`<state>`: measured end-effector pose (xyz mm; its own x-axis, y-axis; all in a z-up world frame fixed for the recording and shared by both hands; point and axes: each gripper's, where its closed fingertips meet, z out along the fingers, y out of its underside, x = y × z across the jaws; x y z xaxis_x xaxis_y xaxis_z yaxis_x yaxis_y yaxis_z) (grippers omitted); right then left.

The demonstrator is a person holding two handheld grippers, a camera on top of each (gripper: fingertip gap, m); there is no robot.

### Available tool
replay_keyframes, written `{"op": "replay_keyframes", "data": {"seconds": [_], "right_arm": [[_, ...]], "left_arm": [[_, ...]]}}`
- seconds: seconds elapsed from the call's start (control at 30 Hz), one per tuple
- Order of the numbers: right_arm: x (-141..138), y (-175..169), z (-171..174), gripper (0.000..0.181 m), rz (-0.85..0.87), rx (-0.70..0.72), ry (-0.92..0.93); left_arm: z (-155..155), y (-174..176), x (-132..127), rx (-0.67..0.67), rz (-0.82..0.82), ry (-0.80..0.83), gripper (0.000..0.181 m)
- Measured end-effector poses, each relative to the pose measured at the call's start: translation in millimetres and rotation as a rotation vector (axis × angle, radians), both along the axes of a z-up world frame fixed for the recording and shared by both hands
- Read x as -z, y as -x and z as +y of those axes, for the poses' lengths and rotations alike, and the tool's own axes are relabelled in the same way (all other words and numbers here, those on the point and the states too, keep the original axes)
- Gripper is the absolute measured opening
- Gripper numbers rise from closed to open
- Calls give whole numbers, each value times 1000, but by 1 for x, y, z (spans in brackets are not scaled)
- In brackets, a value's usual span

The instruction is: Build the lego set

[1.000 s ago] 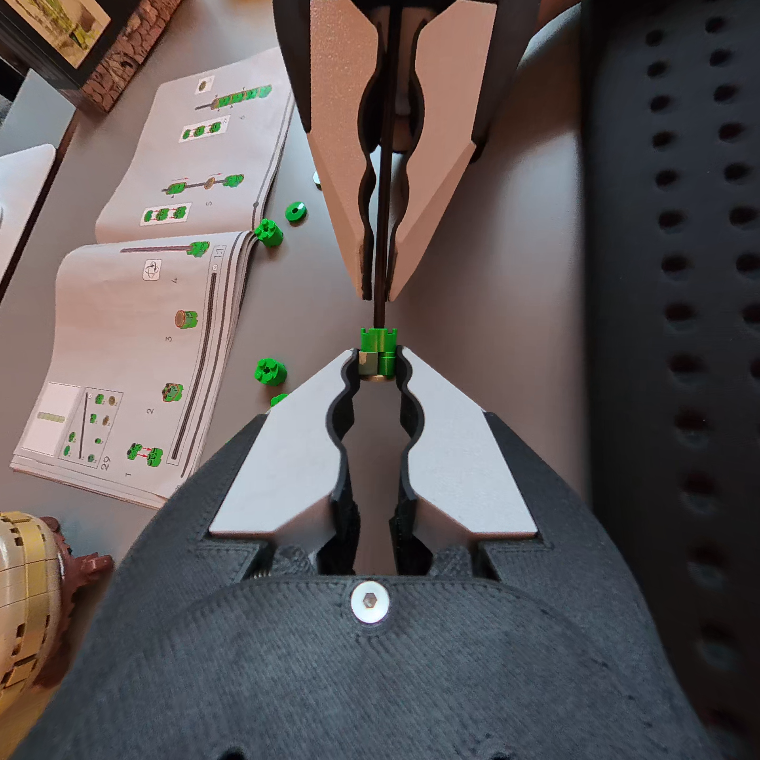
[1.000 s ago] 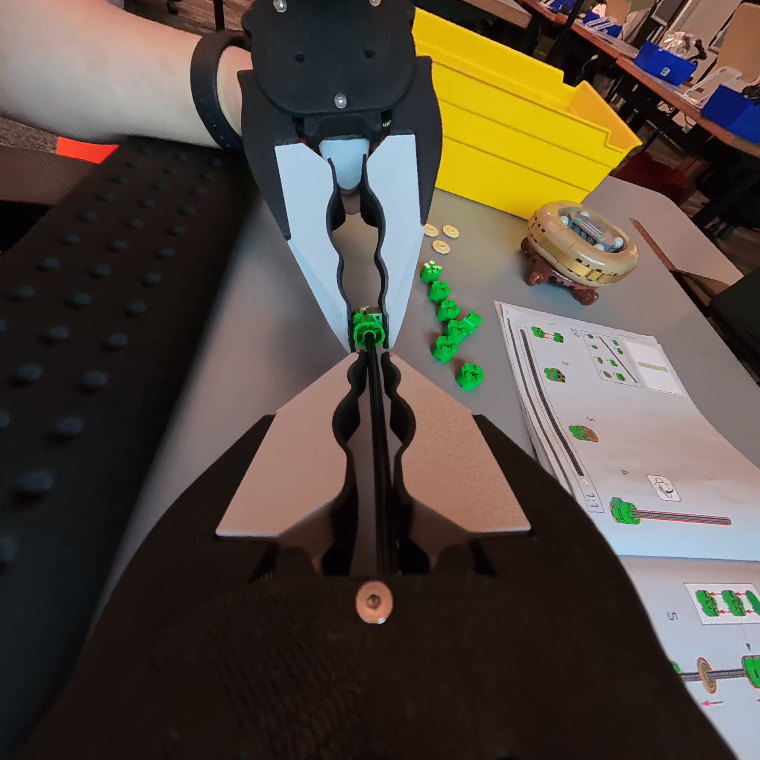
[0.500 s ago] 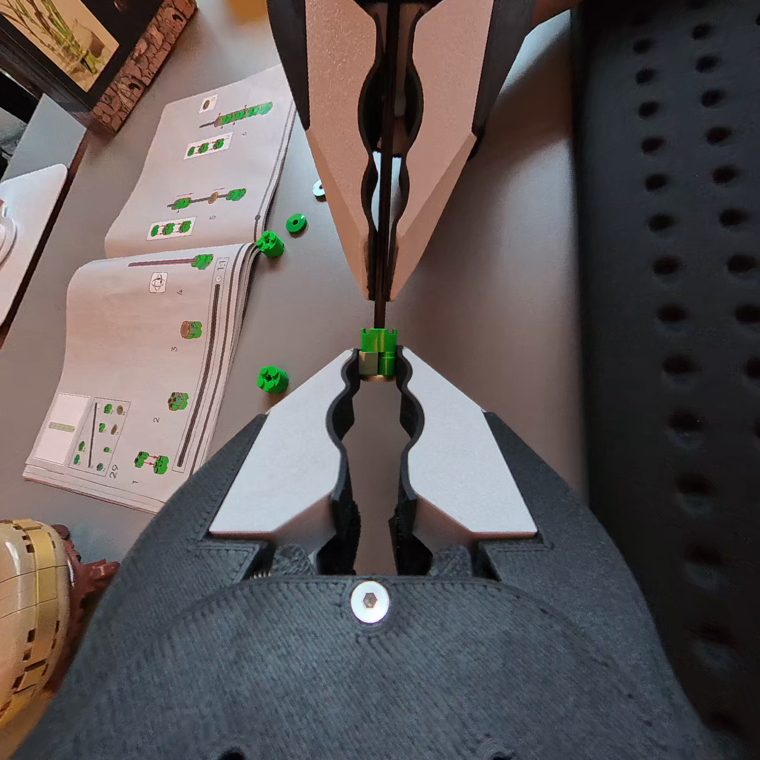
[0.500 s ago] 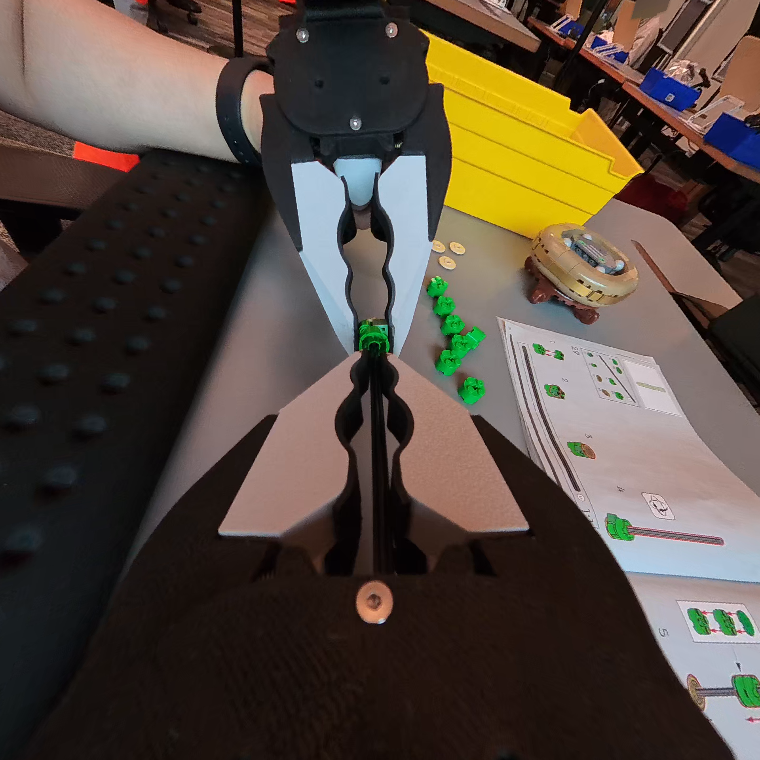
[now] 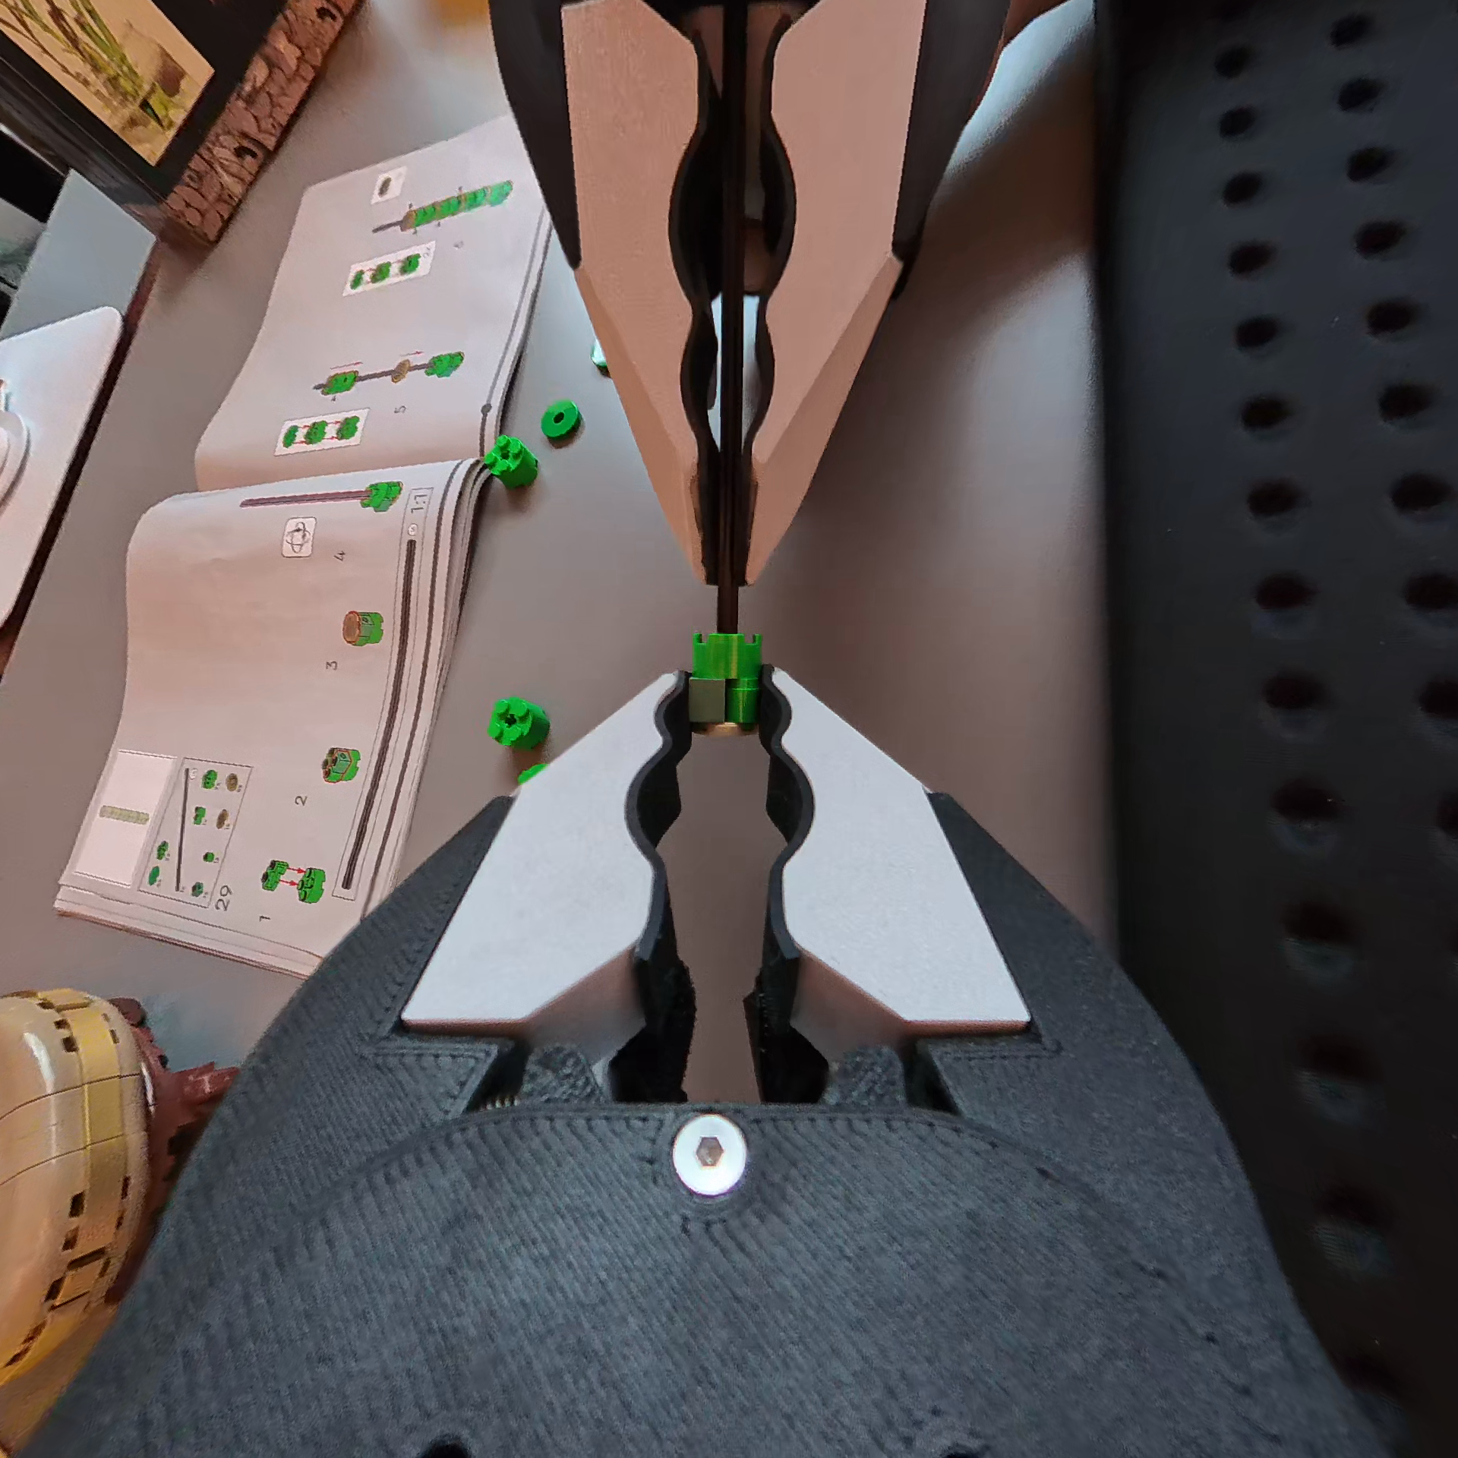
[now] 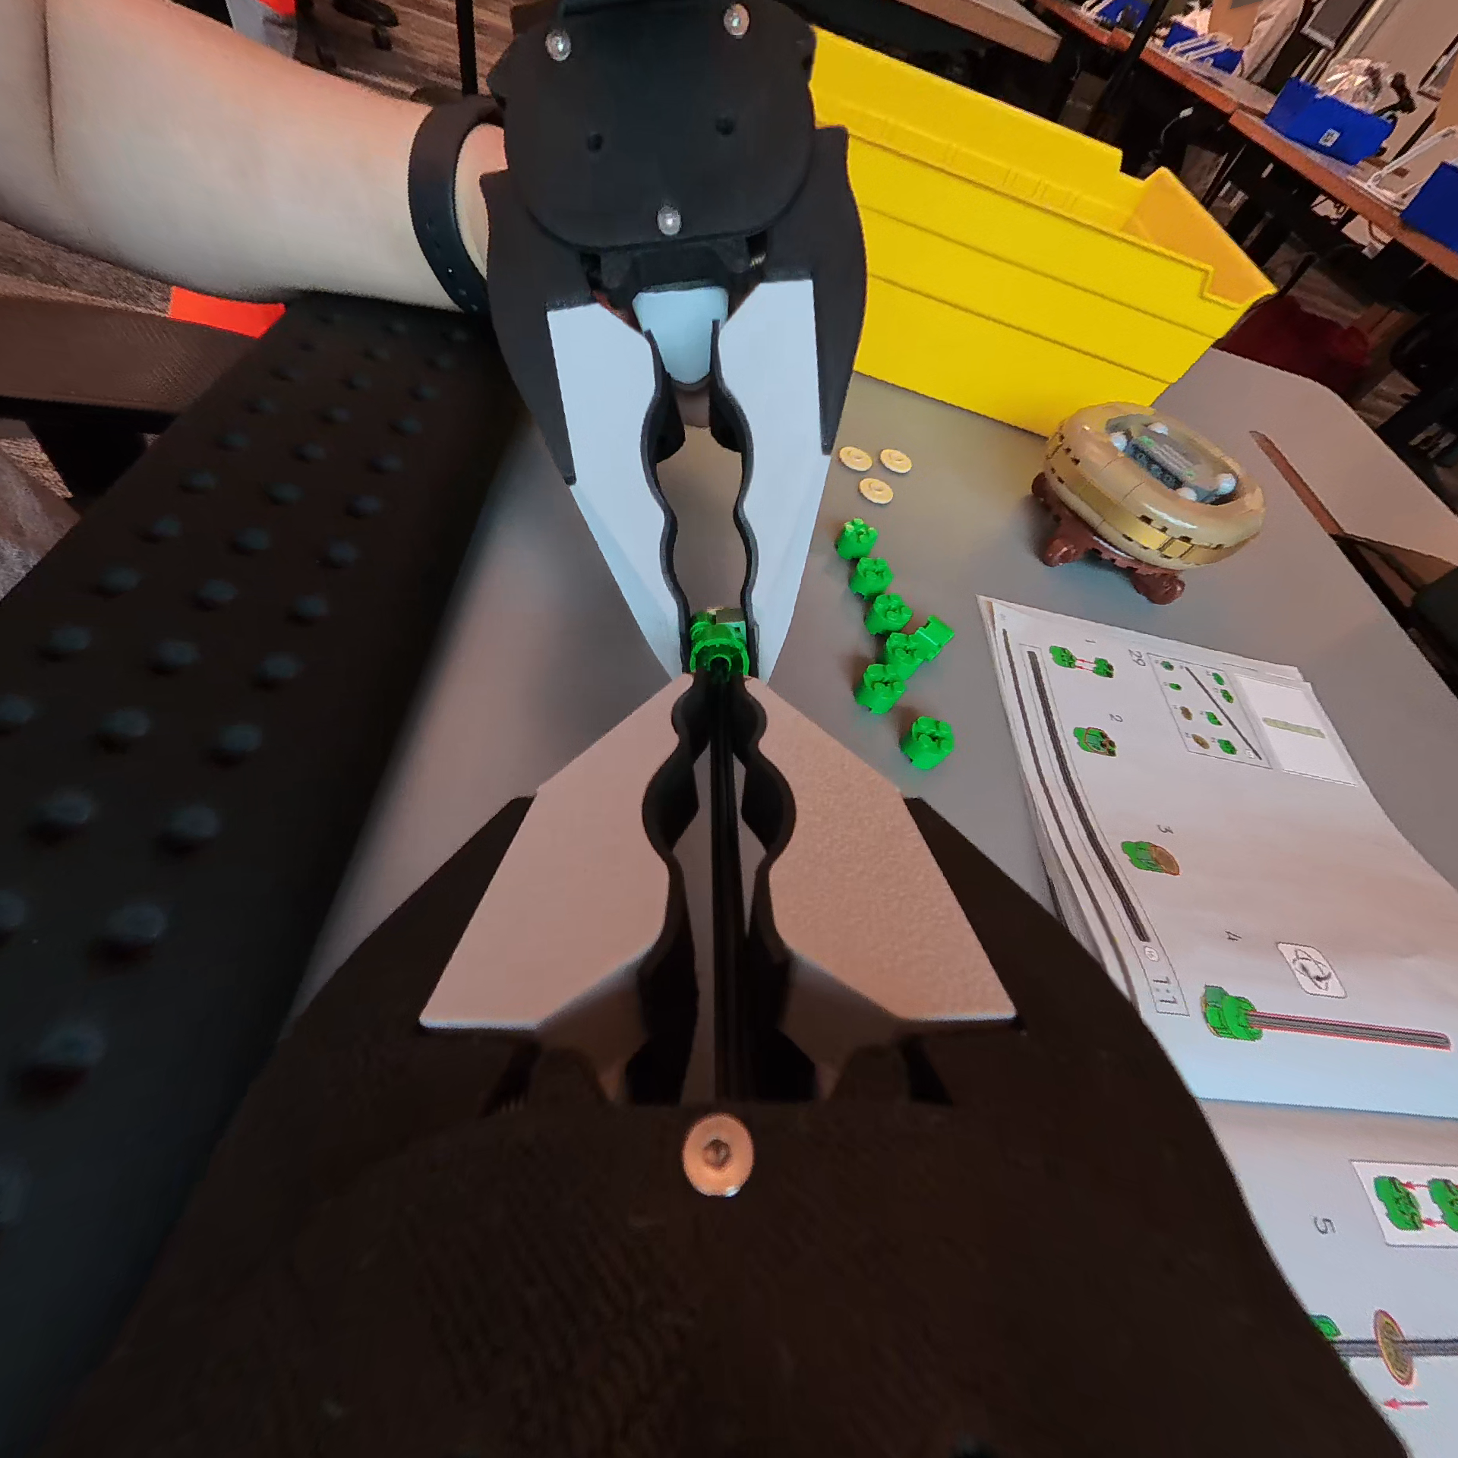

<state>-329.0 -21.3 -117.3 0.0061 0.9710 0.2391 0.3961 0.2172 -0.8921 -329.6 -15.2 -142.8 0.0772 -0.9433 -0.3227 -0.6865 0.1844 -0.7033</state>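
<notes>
Facing each other tip to tip above the table (image 5: 970, 473), the two tongs meet. The left tongs (image 5: 726, 694) pinch a green stack (image 5: 726, 671) at their tips. The right tongs (image 6: 714, 694) clamp a black rod (image 6: 724, 868) along their length, its end entering the stack. Loose green bricks (image 6: 887, 611) and an open manual (image 6: 1262, 868) lie to the right tongs' right.

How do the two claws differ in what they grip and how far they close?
The left claw pinches a short green brick stack at its tips, jaws slightly apart; the right claw is nearly closed along a thin black axle. Both are shut, tip to tip, axle meeting stack.
</notes>
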Motion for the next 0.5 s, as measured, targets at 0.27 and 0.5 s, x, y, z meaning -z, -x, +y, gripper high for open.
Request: {"op": "replay_keyframes", "data": {"seconds": [0.27, 0.5], "right_arm": [[-1, 1, 0, 2, 16, -1, 19], [-3, 1, 0, 2, 27, 0, 20]], "left_arm": [[0, -1, -2, 5, -7, -18, 14], [0, -1, -6, 3, -19, -22, 14]]}}
